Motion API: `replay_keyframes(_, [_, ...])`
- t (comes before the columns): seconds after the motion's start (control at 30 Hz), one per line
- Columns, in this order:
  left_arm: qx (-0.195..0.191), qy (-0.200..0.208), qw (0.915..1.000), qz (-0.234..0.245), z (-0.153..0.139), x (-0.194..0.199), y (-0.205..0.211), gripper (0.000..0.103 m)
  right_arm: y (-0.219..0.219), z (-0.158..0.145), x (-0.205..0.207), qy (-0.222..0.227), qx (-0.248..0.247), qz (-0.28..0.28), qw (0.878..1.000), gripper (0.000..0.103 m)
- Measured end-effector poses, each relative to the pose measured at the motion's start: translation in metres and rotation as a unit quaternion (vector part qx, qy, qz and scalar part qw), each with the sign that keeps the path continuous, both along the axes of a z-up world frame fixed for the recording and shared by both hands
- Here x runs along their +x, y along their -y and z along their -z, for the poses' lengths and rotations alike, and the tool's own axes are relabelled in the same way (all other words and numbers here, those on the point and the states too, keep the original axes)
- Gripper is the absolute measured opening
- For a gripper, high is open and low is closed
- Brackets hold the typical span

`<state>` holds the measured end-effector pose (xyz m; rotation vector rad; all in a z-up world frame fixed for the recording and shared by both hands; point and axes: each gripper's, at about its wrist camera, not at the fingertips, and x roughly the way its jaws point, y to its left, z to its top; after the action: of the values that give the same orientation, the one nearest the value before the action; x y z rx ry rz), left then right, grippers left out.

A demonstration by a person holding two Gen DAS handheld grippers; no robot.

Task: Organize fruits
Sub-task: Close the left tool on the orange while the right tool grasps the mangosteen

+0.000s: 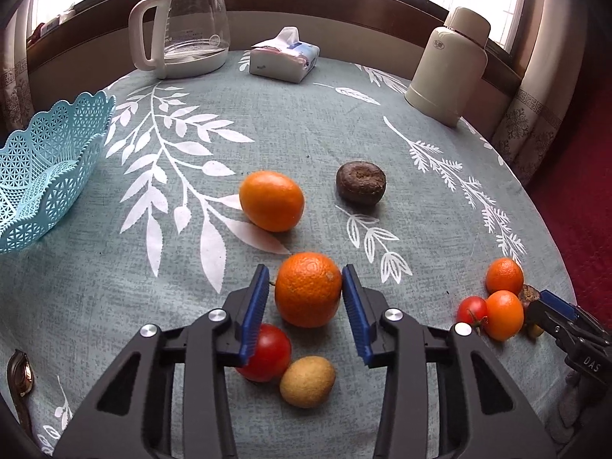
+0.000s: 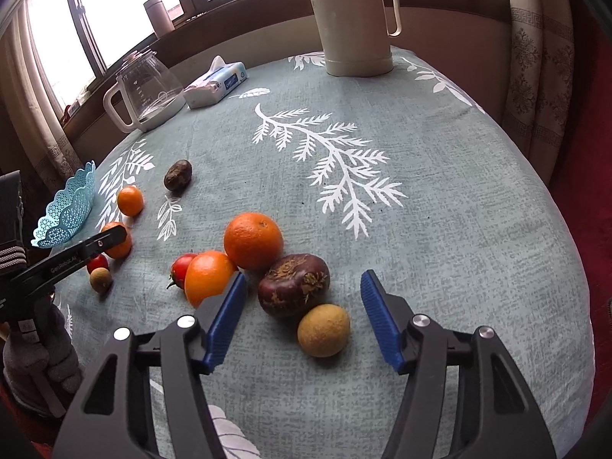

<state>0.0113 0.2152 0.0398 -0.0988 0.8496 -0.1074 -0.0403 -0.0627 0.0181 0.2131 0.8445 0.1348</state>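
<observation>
Left gripper [image 1: 305, 293]: jaws open, flanking an orange [image 1: 308, 288], right pad touching its side. Likely firm, round, dimpled skin; best held across its middle. Right gripper [image 2: 302, 298]: jaws open over a purple fruit [image 2: 293, 285] and a small brown fruit [image 2: 323, 329]. Basket [image 1: 46, 176]: far left on the table [image 1: 306, 122], empty.

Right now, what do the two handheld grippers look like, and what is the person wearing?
Both the left gripper and right gripper have black plastic frames with triangular cutouts, silver round pivot screws and ribbed blue finger pads. White lettering marks their sides: "GenRobot.AI" on the left, "DAS" on the right. The hand wears a grey knitted glove, with a dark sleeve with pale stripes above it.
</observation>
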Motion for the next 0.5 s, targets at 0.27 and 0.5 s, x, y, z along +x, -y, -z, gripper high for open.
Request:
replay_keyframes(0.27, [0.018, 0.036, 0.9992, 0.006, -0.019, -0.014, 0.002, 0.035, -0.011, 0.007, 0.019, -0.024, -0.043, -0.018, 0.999, 0.054])
replay_keyframes(0.5, [0.002, 0.014, 0.9999, 0.005, -0.013, -0.009, -0.004, 0.035, -0.016, 0.005, 0.018, -0.016, -0.051, -0.02, 0.998, 0.042])
